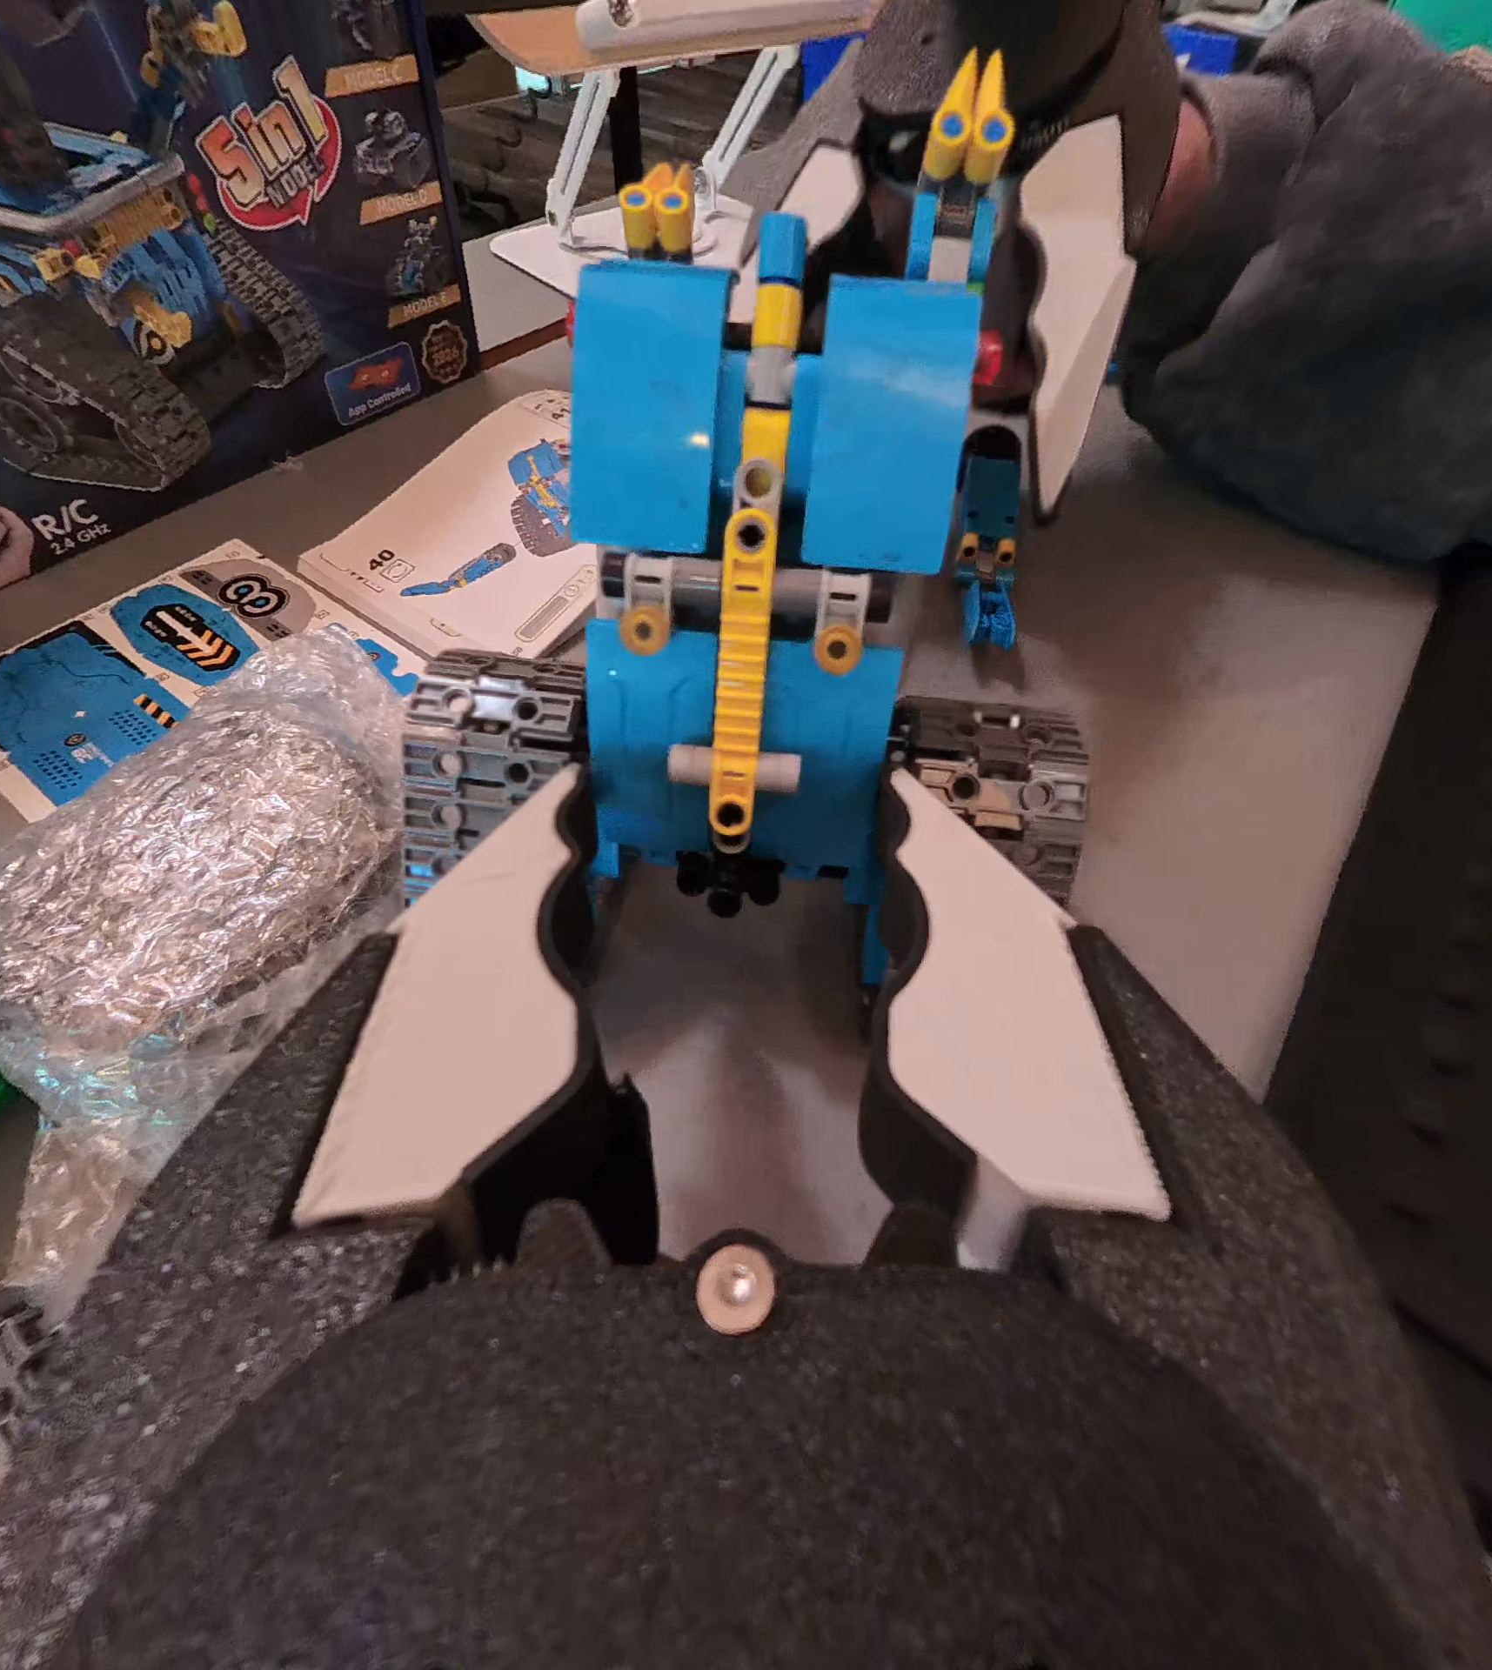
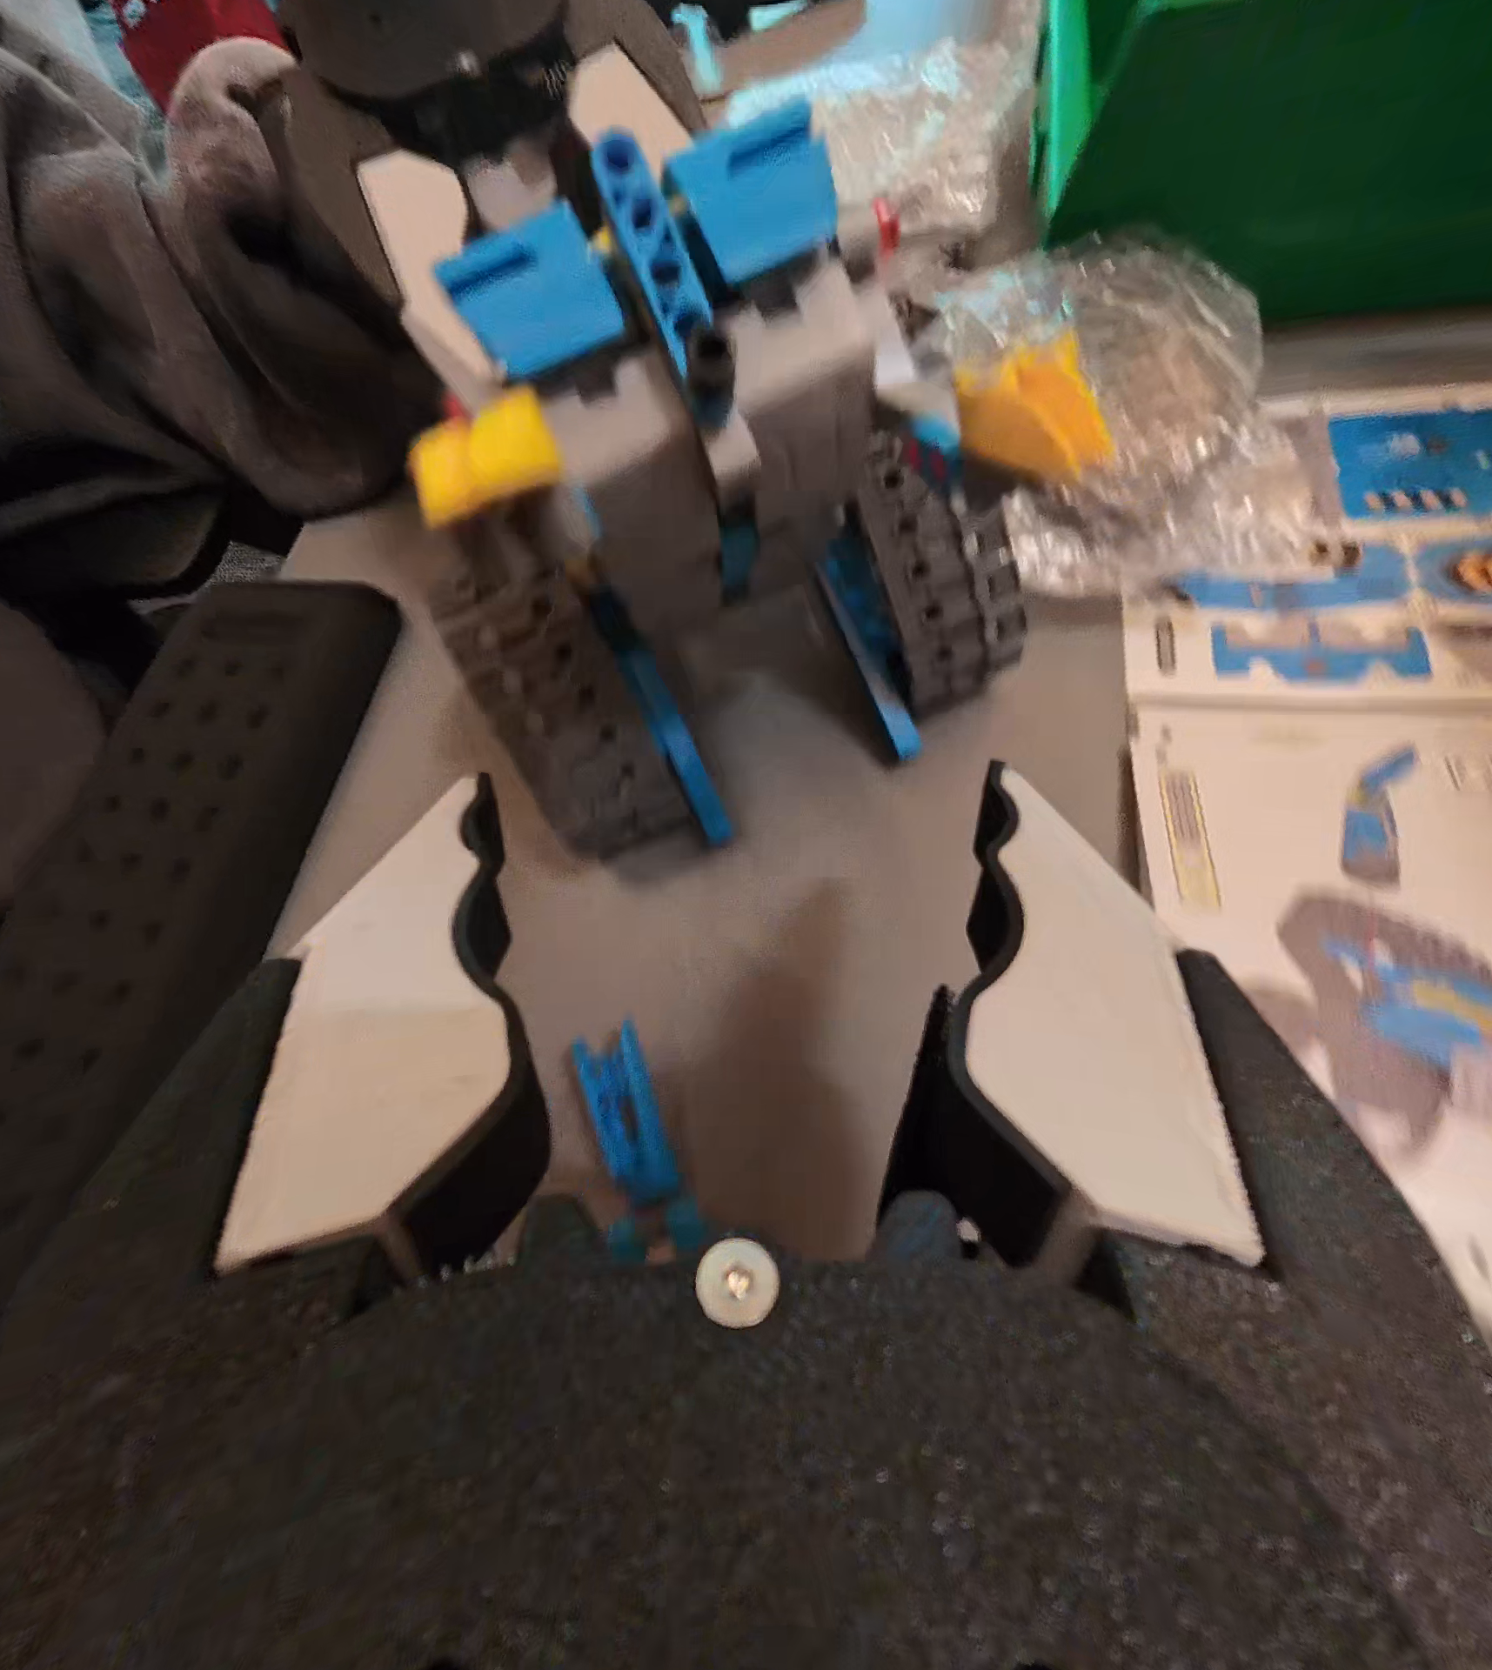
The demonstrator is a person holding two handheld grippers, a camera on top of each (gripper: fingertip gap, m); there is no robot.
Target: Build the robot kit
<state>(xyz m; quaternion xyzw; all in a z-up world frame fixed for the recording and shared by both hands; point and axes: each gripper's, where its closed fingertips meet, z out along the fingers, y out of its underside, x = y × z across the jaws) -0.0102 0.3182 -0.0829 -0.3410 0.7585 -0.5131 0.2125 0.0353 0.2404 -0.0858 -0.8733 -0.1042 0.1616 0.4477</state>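
A blue and yellow brick robot model [image 1: 737, 560] with grey tracks [image 1: 480, 759] stands upright on the grey table [image 1: 1176, 723]. My left gripper [image 1: 735, 795] has its fingers pressed against both sides of the model's lower blue body, shut on it. The model also shows in the blurred right wrist view [image 2: 679, 452], with the left gripper behind it. My right gripper [image 2: 737, 813] is open just short of the model's tracks. A loose blue and yellow arm piece [image 2: 624, 1111] shows between its fingers without touching them. The piece also shows in the left wrist view [image 1: 986, 506].
The kit's box [image 1: 136, 271] stands at the back left. Instruction sheets [image 1: 453, 542] [image 2: 1357, 723] lie beside the model, with a crinkled plastic bag [image 1: 163, 858] and another holding yellow parts [image 2: 1040, 416]. A green bin [image 2: 1311, 136], a black perforated pad [image 2: 163, 813] and a person's grey sleeve [image 1: 1357, 316] are close by. Left tips to right tips: about 11 cm.
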